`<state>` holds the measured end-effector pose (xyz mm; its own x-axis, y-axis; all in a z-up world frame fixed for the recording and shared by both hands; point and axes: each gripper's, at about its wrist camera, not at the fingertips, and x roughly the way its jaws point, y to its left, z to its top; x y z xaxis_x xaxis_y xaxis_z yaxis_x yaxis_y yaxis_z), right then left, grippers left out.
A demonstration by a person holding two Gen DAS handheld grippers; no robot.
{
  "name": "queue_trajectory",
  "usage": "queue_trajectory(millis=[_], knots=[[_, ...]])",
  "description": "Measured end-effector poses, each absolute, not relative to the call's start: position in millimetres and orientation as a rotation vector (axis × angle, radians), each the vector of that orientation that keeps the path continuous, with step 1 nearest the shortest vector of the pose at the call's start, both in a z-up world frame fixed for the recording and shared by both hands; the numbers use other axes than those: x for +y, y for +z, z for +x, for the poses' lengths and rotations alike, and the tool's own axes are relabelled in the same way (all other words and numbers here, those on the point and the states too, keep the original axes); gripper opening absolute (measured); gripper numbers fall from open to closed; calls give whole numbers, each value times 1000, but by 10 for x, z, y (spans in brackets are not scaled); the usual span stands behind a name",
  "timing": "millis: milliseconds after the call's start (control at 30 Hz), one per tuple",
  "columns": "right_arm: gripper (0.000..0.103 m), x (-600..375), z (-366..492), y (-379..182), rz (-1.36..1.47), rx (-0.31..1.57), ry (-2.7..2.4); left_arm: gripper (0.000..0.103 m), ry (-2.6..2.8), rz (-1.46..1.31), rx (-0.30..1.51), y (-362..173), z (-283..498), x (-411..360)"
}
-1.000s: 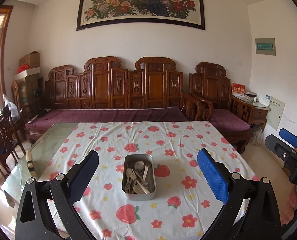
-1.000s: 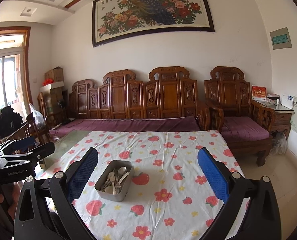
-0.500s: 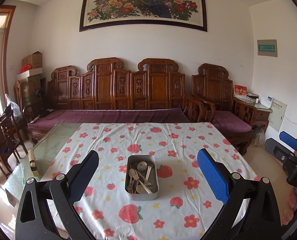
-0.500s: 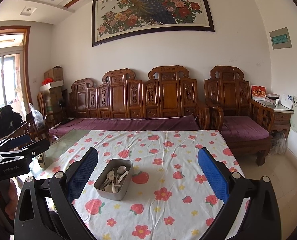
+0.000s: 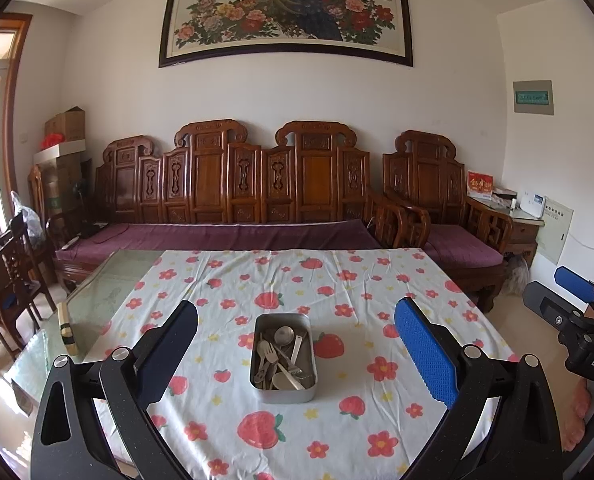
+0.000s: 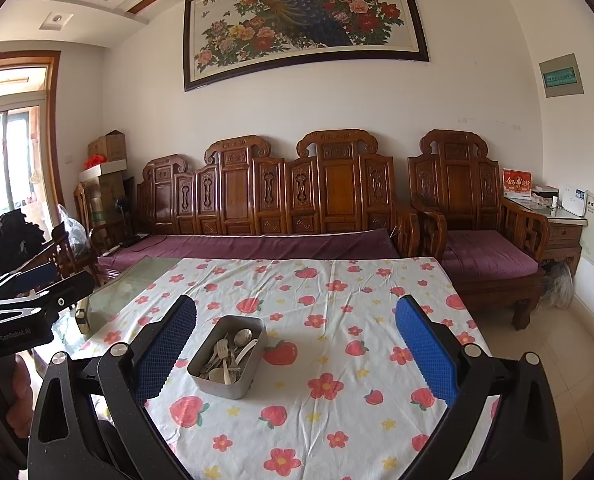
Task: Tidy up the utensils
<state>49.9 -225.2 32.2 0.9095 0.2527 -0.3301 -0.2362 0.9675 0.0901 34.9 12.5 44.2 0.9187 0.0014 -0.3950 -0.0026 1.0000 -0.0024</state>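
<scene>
White cotton printed with red strawberries and flowers, the tablecloth (image 5: 337,280) covers most of the tabletop; along the left edge the bare glass tabletop (image 5: 109,292) shows, with a small wooden block (image 5: 67,328) lying on it near that edge. A rectangular metal tin (image 5: 283,356) stands on the cloth in the near middle of the tabletop, well apart from every edge. It holds the utensils (image 5: 281,354): I make out a metal spoon, pale forks and a pale spoon piled loosely; more I cannot tell apart.

I hold the left gripper (image 5: 297,352) above the near edge, jaws spread wide and empty, the tin framed between the fingers without touching either. The right gripper (image 6: 297,348) hangs likewise over the near edge, jaws spread wide with nothing between them; in its view the tin sits just beside the left finger, apart from it. Each wrist view catches the other gripper at its margin, gripped by a hand (image 6: 17,396).

Behind the far edge stands a carved wooden bench (image 5: 237,184) with a purple cushion (image 5: 217,236), and to its right a matching armchair (image 5: 437,200) and a side cabinet (image 5: 525,224). A framed peacock-and-peony painting (image 5: 285,12) hangs on the white wall above. Cardboard boxes (image 5: 65,128) are stacked in the left corner, beside a wooden door frame (image 5: 9,120).
</scene>
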Motion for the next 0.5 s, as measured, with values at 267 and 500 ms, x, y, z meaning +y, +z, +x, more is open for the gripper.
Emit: queue_trajectory(millis=[267, 500], knots=[[100, -2247, 496, 320, 48, 347, 253, 95, 2, -2, 407, 433, 348, 125], [100, -2243, 491, 311, 48, 347, 252, 95, 3, -2, 405, 423, 343, 123]])
